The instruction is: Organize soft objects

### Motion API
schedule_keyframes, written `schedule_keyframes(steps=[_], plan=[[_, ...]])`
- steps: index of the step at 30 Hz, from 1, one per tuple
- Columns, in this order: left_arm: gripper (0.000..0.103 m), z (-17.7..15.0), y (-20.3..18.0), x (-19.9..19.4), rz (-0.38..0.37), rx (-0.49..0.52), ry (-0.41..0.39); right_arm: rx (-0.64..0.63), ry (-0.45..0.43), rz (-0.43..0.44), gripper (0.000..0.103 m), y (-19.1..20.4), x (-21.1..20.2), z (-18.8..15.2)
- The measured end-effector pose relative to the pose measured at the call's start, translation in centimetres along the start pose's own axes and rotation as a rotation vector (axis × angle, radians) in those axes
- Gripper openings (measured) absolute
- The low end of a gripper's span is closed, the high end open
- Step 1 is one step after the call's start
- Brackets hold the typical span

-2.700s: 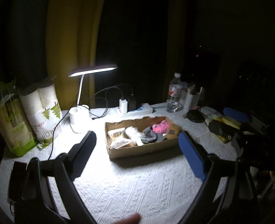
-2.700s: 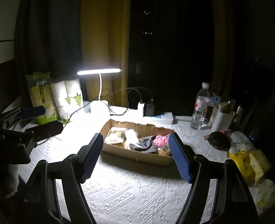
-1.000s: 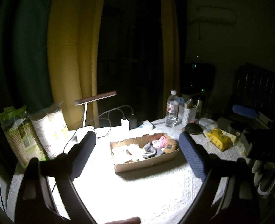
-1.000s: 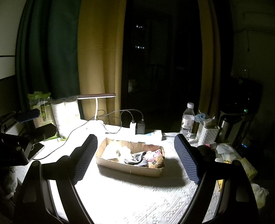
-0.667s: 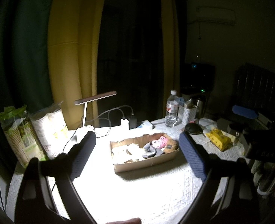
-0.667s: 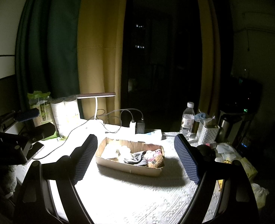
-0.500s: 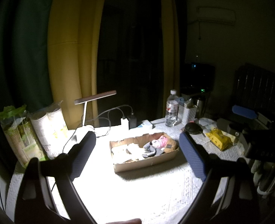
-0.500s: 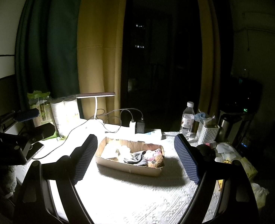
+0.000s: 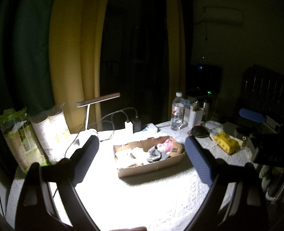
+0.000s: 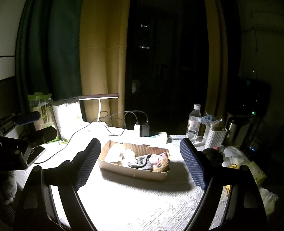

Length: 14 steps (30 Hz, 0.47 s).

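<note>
With both my grippers held back, left (image 9: 140, 158) and right (image 10: 142, 160) fingers spread wide w/ nothing between, task looks done or nearly: soft stuff, gray cloth (image 10: 142, 162), pink toy (image 10: 157, 157), brown plush (image 10: 162, 165), sits in cardboard box (image 10: 134, 170) mid-table, near lamp (image 10: 99, 97). No loose soft items visible on cloth.

Both cameras sit behind their own tongs and look forward and slightly down over the table (image 9: 161, 192). The left wrist view looks from the left side, its left tongs (image 9: 140, 160) framing the cardboard box (image 9: 151, 166) from near. The right wrist view looks from the right, through the right tongs (image 10: 142, 162). Both views share the box, the desk lamp (image 9: 97, 101) and the water bottle (image 10: 193, 123).
</note>
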<state>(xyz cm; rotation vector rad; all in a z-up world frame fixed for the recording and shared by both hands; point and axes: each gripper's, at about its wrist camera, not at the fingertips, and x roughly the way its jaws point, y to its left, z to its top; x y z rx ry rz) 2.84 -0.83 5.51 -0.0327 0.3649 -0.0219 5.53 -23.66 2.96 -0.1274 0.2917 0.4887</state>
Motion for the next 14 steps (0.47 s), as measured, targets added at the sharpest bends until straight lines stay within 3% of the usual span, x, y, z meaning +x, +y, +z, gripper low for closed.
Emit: schedule_keyframes(steps=[14], plan=[[0.092, -0.33, -0.68, 0.01, -0.016, 0.0, 0.002, 0.003, 0.002, 0.0, 0.086, -0.12, -0.06, -0.24]])
